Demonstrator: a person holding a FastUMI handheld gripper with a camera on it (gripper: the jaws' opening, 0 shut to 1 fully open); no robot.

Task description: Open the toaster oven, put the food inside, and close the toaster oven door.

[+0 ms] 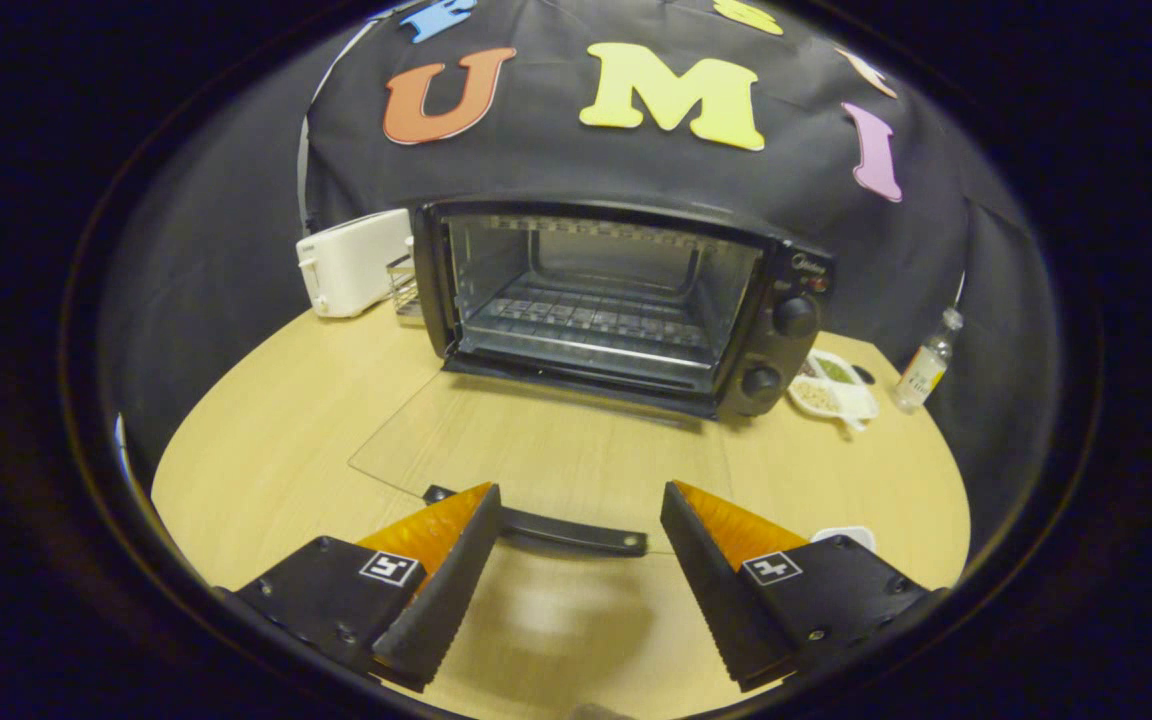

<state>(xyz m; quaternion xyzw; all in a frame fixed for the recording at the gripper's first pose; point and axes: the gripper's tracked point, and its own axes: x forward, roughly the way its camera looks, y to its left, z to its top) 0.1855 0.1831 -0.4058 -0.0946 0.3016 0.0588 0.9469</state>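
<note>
Right, in your gripper view the gripper [581,520] has its jaws spread wide with nothing between the pads; the door handle [548,526] lies across the gap just ahead of the fingertips. The toaster oven [626,300] sits at twelve o'clock on the wooden table [276,440], its glass door [536,440] dropped flat toward you, rack [596,318] bare; a white toaster [351,262] stands at ten o'clock beside it; a divided dish [834,385] of food sits at two o'clock just beside the knobs, a small bottle [926,365] near it; a white object [844,537] peeks past your right finger, too hidden to name.
</note>
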